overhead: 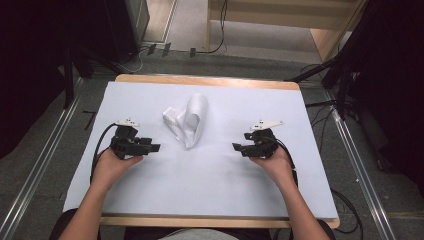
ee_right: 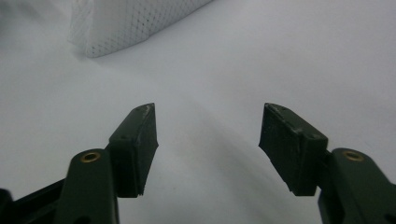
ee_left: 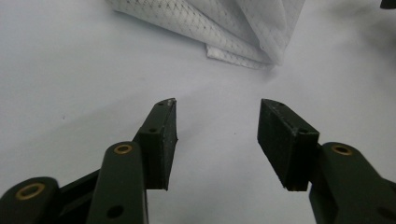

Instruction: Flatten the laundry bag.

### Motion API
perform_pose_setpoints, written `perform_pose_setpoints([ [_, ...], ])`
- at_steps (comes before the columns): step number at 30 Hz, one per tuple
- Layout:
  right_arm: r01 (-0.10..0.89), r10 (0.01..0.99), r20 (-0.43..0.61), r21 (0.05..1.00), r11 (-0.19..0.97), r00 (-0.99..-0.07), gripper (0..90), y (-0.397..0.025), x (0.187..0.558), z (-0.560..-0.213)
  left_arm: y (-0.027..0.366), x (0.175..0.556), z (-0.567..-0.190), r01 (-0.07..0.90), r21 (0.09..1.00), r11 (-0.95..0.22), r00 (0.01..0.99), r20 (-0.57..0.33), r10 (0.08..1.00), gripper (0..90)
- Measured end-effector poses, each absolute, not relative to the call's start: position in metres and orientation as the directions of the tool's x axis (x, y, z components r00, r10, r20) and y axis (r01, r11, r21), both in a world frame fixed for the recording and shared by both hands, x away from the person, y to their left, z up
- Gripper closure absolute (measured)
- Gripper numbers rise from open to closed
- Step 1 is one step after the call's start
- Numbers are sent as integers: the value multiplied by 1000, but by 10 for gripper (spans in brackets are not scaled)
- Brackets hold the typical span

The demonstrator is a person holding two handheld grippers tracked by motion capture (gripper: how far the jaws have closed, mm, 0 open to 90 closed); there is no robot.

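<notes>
- A person is sitting at the near edge of a tabletop [overhead: 150, 200] covered with a pale sheet, forearms reaching in from that edge.
- A white mesh garment [overhead: 187, 120] is lying crumpled on the sheet, a little toward the far edge and roughly midway between the left and right edges.
- The garment is folded over itself, with one rounded hump standing up and a flatter folded part spreading to its left.
- The left hand [overhead: 112, 167] is holding the left gripper [overhead: 152, 148] near the left edge, its jaws pointing toward the middle of the tabletop.
- In the left gripper view, the jaws are standing wide apart with nothing between them, and the garment's folded corner is lying just ahead of them, not touching.
- The right hand [overhead: 272, 165] is holding the right gripper [overhead: 236, 147] nearer the right edge, jaws pointing inward too.
- In the right gripper view, its jaws are also gaping wide and empty over bare sheet, with the garment farther off.
</notes>
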State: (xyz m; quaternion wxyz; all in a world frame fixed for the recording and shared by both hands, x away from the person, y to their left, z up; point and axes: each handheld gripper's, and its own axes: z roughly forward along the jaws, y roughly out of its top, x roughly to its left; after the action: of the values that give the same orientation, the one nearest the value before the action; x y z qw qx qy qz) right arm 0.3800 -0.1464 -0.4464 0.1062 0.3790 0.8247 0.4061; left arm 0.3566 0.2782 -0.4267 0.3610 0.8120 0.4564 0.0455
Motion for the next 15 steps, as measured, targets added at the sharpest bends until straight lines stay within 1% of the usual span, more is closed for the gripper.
perform_pose_setpoints([
  [2, 550, 715, 143, 746, 377, -684, 420, -148, 381, -446, 276, 358, -428, 707, 626, -330, 582, -248, 774, 454],
  [4, 568, 725, 156, 738, 366, -671, 447, -149, 381, -446, 274, 361, -429, 708, 631, -318, 582, -264, 769, 432],
  [8, 593, 741, 173, 725, 351, -649, 478, -151, 382, -445, 273, 362, -429, 704, 640, -308, 589, -284, 757, 413],
  [15, 601, 747, 183, 726, 336, -639, 495, -151, 378, -439, 275, 360, -428, 703, 645, -301, 585, -283, 760, 405],
])
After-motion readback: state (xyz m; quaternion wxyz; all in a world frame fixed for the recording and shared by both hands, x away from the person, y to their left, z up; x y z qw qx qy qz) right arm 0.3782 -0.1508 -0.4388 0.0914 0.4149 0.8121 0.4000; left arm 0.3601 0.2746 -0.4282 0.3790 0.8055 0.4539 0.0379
